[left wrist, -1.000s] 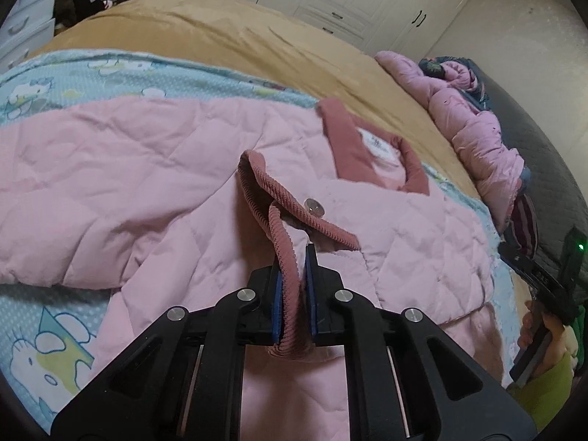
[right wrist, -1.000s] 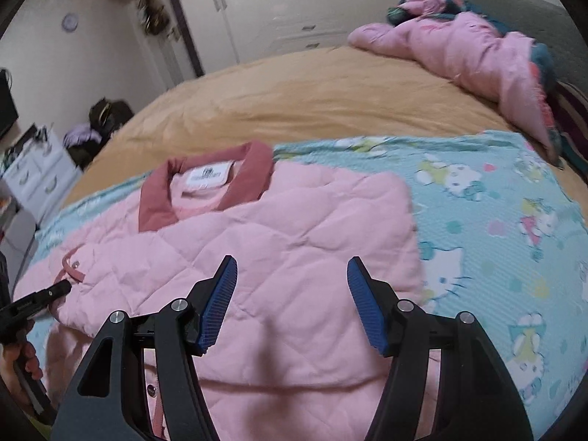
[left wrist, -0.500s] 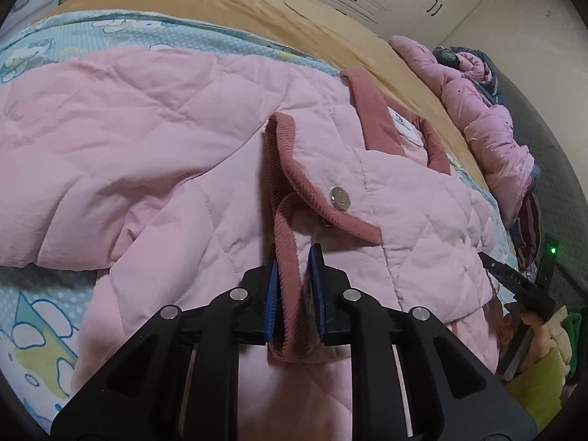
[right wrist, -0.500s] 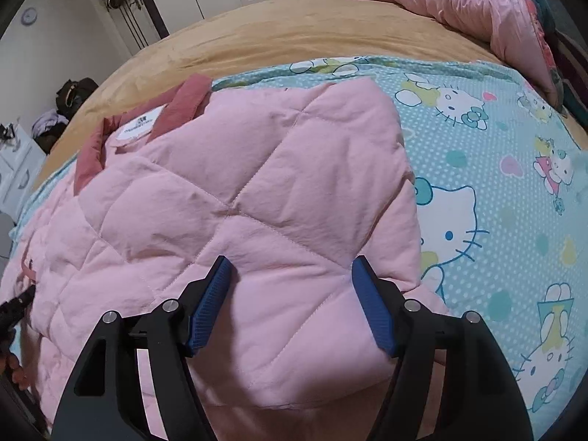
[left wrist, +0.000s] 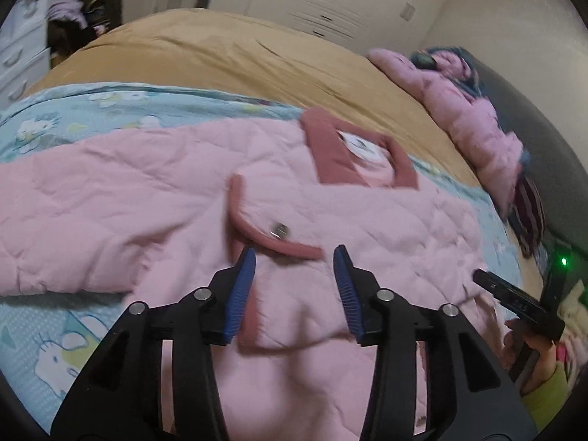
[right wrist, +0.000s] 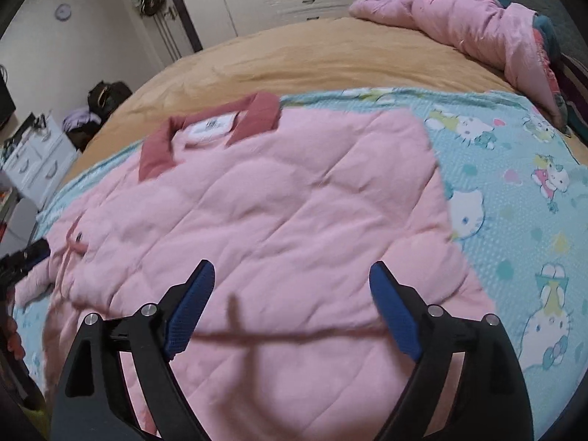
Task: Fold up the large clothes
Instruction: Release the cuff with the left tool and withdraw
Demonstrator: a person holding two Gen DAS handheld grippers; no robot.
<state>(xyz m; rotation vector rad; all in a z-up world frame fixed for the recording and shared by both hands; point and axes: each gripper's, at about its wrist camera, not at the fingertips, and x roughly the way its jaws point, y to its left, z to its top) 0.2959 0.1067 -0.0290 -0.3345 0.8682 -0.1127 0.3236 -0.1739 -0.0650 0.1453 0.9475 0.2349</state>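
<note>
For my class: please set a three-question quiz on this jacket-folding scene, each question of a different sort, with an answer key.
1. True or false: the left gripper is clamped on the cuff of the pink jacket.
2. What does the jacket lie on? A) bare tan bedspread B) blue cartoon blanket C) floor
3. Fill in: the jacket's collar is dark ____.

Key:
1. False. Its jaws have just been opening; the cuff lies ahead of them, ungripped.
2. B
3. Pink. The right gripper hangs open over the jacket too, holding nothing.
</note>
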